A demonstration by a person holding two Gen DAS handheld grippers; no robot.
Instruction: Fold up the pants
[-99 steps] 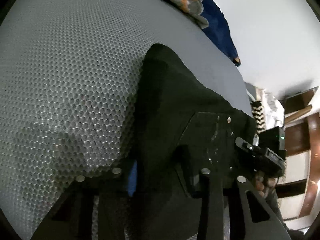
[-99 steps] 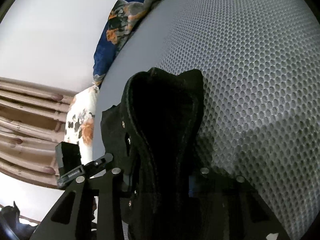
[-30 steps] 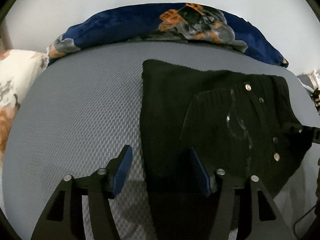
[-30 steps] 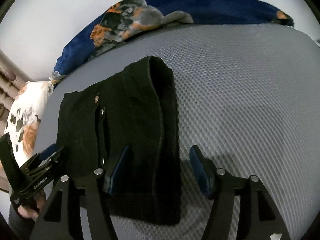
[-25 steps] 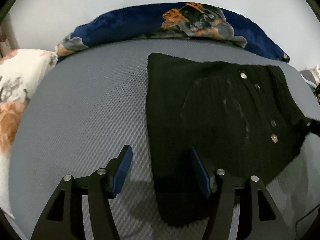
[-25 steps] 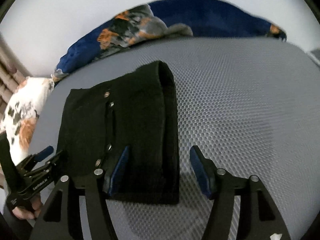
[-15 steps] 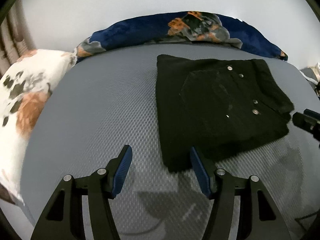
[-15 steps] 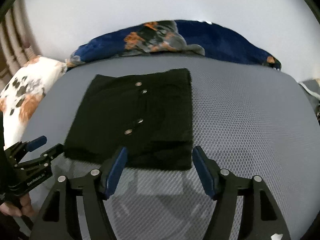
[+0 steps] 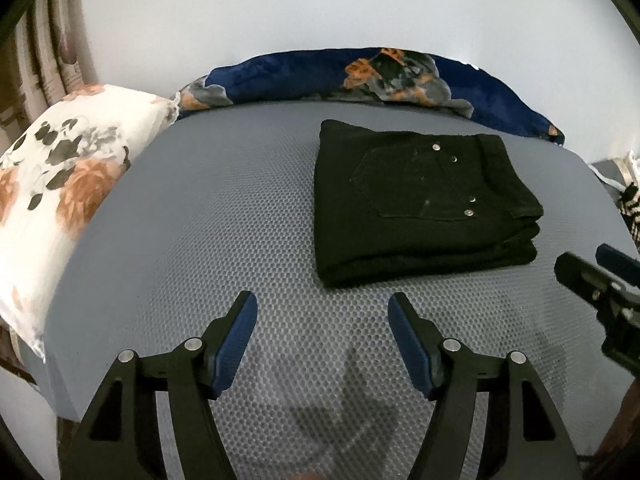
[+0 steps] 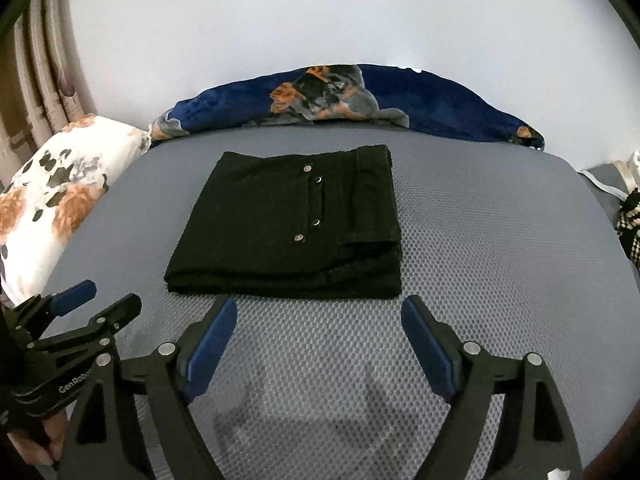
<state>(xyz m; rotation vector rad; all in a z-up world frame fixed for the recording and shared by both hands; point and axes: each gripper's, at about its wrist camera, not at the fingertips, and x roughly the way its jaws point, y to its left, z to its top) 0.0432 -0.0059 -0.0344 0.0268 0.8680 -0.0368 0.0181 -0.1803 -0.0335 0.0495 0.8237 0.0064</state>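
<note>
The black pants (image 9: 416, 204) lie folded into a compact rectangle on the grey mesh bed surface (image 9: 224, 240), with a back pocket and metal rivets on top. They also show in the right wrist view (image 10: 292, 232). My left gripper (image 9: 322, 312) is open and empty, held above the bed short of the pants' near edge. My right gripper (image 10: 318, 316) is open and empty, just short of the pants' near edge. The left gripper also shows in the right wrist view (image 10: 96, 300) at the lower left.
A blue floral blanket (image 9: 360, 76) lies bunched along the far edge against the white wall. A white floral pillow (image 9: 52, 176) sits at the left. Curtains (image 10: 40, 80) hang far left. A striped item (image 10: 630, 216) lies at the right edge.
Both grippers let go of the pants, opened and drew back and up from them. The pants now lie folded flat on the bed, clear of both grippers.
</note>
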